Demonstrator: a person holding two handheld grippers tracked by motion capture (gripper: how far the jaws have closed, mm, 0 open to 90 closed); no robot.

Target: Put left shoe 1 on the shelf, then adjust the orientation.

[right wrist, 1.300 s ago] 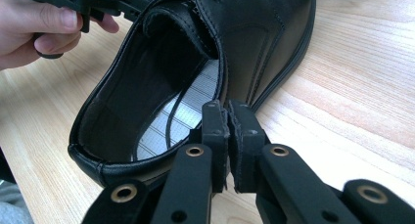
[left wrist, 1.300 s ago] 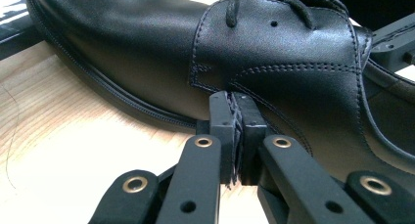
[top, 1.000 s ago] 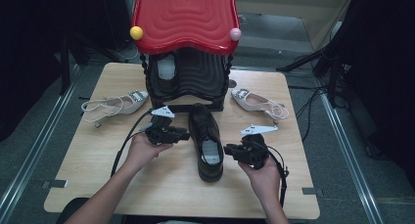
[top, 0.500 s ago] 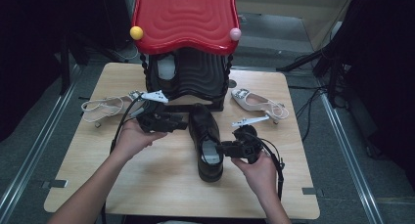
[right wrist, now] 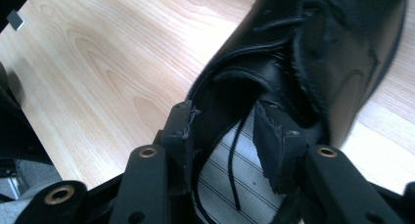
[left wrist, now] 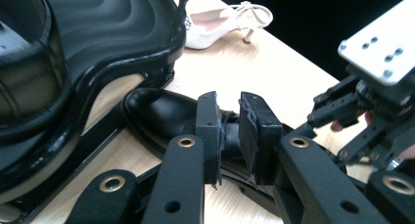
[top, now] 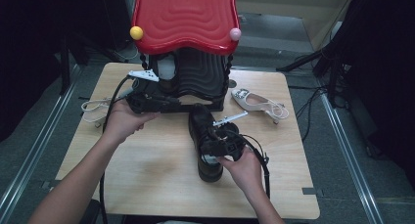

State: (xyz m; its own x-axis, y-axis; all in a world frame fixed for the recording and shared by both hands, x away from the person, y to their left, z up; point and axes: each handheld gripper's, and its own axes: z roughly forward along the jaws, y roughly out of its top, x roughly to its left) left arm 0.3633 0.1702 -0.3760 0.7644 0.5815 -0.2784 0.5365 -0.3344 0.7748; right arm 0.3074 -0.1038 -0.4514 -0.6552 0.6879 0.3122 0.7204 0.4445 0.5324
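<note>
A black leather lace-up shoe [top: 201, 121] lies mid-table, its toe towards the stand. My right gripper [top: 210, 145] hovers over its heel end. In the right gripper view it [right wrist: 227, 121] is open. One pad is inside the shoe [right wrist: 342, 53] above the striped insole, and the other is at the collar edge. My left gripper [top: 182, 102] sits at the foot of the black stand [top: 200, 82]. In the left gripper view its pads [left wrist: 230, 111] stand almost together with nothing between them, and the black shoe [left wrist: 161, 111] lies just beyond.
The stand has a red wavy top [top: 183, 18] with a yellow ball [top: 136, 33] and a pink ball [top: 235, 34]. One white heeled shoe [top: 259, 102] lies at the right, another [top: 95, 109] at the left. Bare wood table [top: 147, 175] lies near me.
My left gripper has moved away from me to the stand's base. My right gripper has moved left onto the black shoe's opening.
</note>
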